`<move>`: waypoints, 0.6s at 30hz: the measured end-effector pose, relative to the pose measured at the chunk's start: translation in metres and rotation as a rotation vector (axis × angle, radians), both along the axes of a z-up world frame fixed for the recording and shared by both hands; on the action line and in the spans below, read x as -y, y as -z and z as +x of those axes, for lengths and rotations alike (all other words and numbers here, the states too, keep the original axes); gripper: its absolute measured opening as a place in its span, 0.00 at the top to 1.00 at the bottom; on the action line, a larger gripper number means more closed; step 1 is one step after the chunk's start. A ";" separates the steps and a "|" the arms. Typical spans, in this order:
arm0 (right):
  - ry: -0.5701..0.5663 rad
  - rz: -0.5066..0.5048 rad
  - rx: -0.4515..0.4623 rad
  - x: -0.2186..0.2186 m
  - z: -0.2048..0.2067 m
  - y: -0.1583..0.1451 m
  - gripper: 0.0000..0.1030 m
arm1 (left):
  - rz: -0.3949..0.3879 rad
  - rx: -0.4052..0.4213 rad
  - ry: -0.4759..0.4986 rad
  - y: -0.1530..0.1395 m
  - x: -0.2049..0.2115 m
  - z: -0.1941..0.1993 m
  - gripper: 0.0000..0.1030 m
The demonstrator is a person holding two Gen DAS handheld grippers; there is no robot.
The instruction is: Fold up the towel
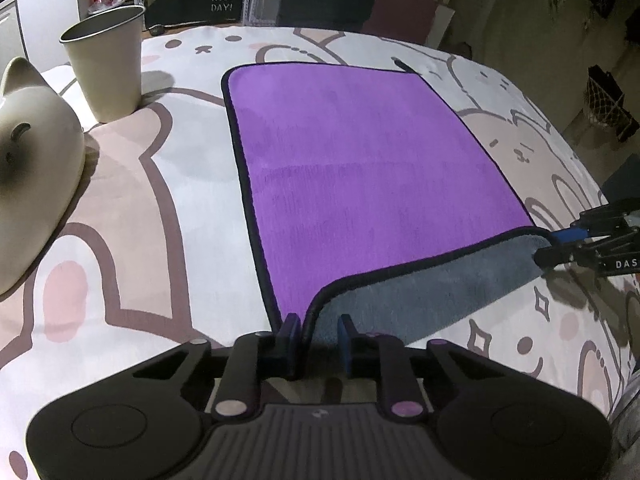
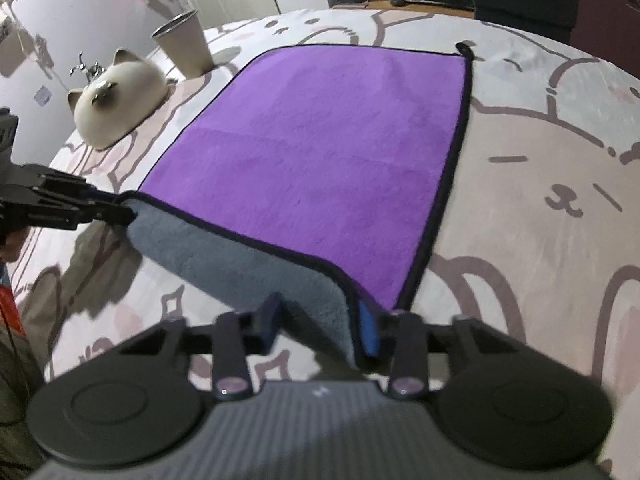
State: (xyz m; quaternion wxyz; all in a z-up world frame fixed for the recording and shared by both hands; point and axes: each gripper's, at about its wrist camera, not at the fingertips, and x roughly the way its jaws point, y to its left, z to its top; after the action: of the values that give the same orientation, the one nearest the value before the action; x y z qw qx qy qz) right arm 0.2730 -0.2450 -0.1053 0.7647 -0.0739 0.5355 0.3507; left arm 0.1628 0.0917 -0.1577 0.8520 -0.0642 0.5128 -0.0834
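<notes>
A purple towel (image 1: pixel 360 160) with a black hem and a grey underside lies spread on the patterned cloth; it also shows in the right wrist view (image 2: pixel 320 152). Its near edge is lifted and turned up, so the grey side (image 1: pixel 420 288) faces me. My left gripper (image 1: pixel 319 334) is shut on the near left corner of the towel. My right gripper (image 2: pixel 320 320) is shut on the near right corner. Each gripper shows in the other's view, the right one (image 1: pixel 560 246) and the left one (image 2: pixel 116 210), pinching the hem.
A beige cup (image 1: pixel 106 68) and a cream cat-shaped object (image 1: pixel 36 168) stand left of the towel. The table is covered with a white and pink cartoon cat cloth (image 2: pixel 540 184). Dark boxes and a sign stand beyond the far edge.
</notes>
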 end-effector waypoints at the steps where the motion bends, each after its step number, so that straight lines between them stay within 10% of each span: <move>1: 0.000 -0.009 -0.002 -0.001 -0.001 0.000 0.76 | 0.002 -0.006 -0.003 0.000 -0.001 0.000 0.84; 5: 0.009 -0.043 0.013 0.000 -0.001 0.002 0.94 | 0.013 -0.010 0.006 0.001 0.000 -0.001 0.95; 18: 0.044 -0.018 0.072 0.005 -0.003 -0.013 0.96 | 0.077 0.063 0.019 -0.020 0.007 -0.005 0.96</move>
State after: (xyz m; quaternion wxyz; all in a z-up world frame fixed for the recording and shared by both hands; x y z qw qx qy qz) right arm 0.2698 -0.2501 -0.0922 0.7903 -0.0817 0.5123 0.3259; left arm 0.1583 0.0851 -0.1382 0.8688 -0.0237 0.4892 -0.0736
